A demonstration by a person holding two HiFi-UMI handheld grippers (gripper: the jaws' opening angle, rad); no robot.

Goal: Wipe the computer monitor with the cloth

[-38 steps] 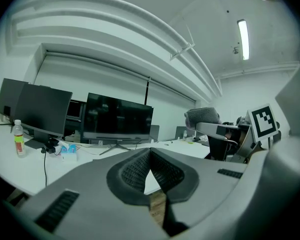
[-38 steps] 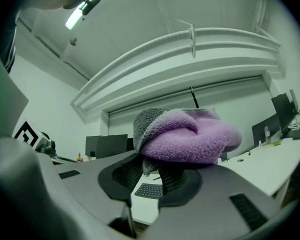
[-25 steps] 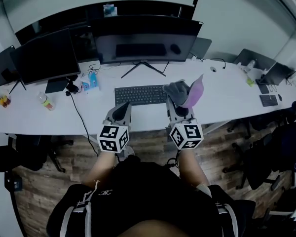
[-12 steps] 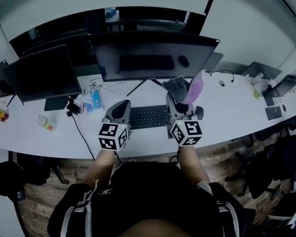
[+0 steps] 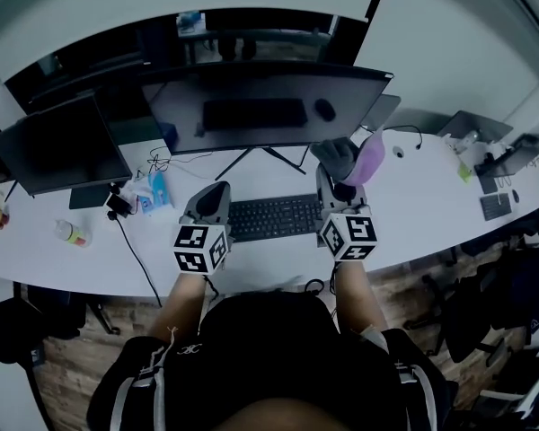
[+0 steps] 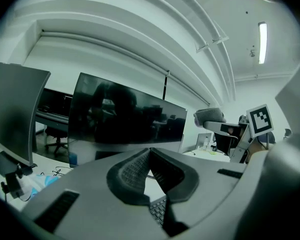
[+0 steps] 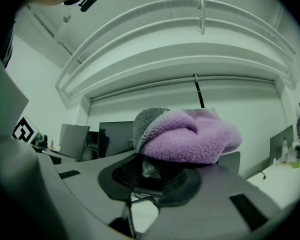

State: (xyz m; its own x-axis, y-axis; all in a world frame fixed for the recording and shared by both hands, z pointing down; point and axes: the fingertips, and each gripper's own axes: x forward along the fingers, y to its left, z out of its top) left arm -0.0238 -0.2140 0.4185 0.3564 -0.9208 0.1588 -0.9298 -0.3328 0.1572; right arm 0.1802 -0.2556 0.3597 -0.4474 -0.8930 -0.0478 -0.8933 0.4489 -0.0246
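cloth (image 5: 357, 156): lilac on one side, grey on the other, fleecy
monitor (image 5: 265, 110): black frame, dark screen
keyboard (image 5: 274, 215): black
worktop (image 5: 422, 196): white
left gripper (image 5: 216, 194): grey body; cube white with black square markers
right gripper (image 5: 340, 182): same grey, same black-on-white cube
jaws: dark grey pads, finely ribbed
floor (image 5: 63, 348): brown wood planks

cloth (image 5: 355, 159): purple-grey, bunched, raised near monitor (image 5: 269, 106) | monitor: dark, upright, wide
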